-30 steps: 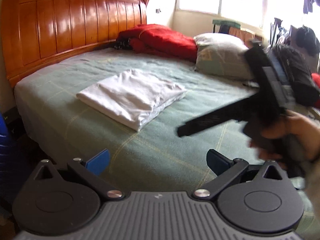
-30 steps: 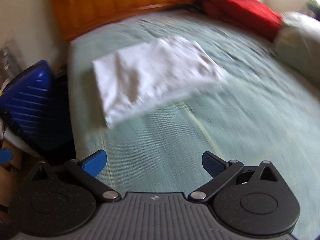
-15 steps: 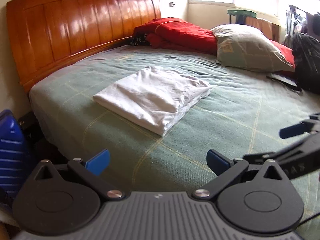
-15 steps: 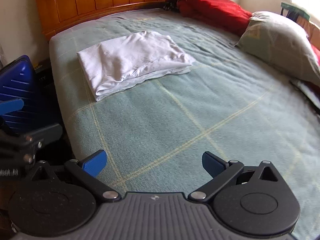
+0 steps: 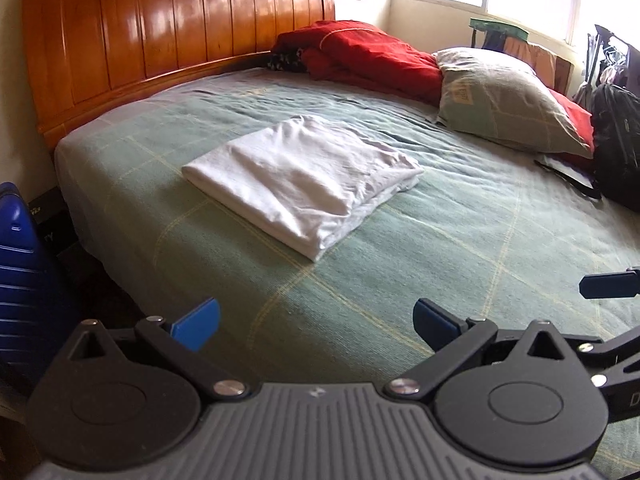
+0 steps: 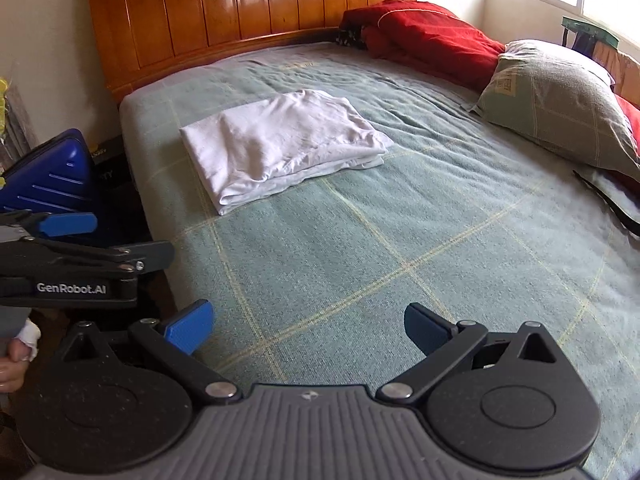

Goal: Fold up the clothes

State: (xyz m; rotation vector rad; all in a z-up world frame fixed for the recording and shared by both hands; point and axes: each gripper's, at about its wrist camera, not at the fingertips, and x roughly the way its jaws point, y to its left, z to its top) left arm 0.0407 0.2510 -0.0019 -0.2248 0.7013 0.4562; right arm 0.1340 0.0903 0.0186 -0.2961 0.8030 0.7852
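Folded white garment (image 5: 304, 184) is seen lying flat on the green bed cover (image 5: 460, 248), well apart from both tongs. The left tongs (image 5: 316, 322) and the right tongs (image 6: 306, 326) are held wide, with nothing between the fingers, low over the near edge of the cover. Beyond the garment, a red blanket (image 5: 372, 54) and a pillow (image 5: 504, 100) are placed against the wooden headboard (image 5: 160, 36).

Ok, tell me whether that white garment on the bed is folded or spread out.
Folded. The white garment lies as a compact rectangle on the green bedspread, with stacked layers showing along its near edge.
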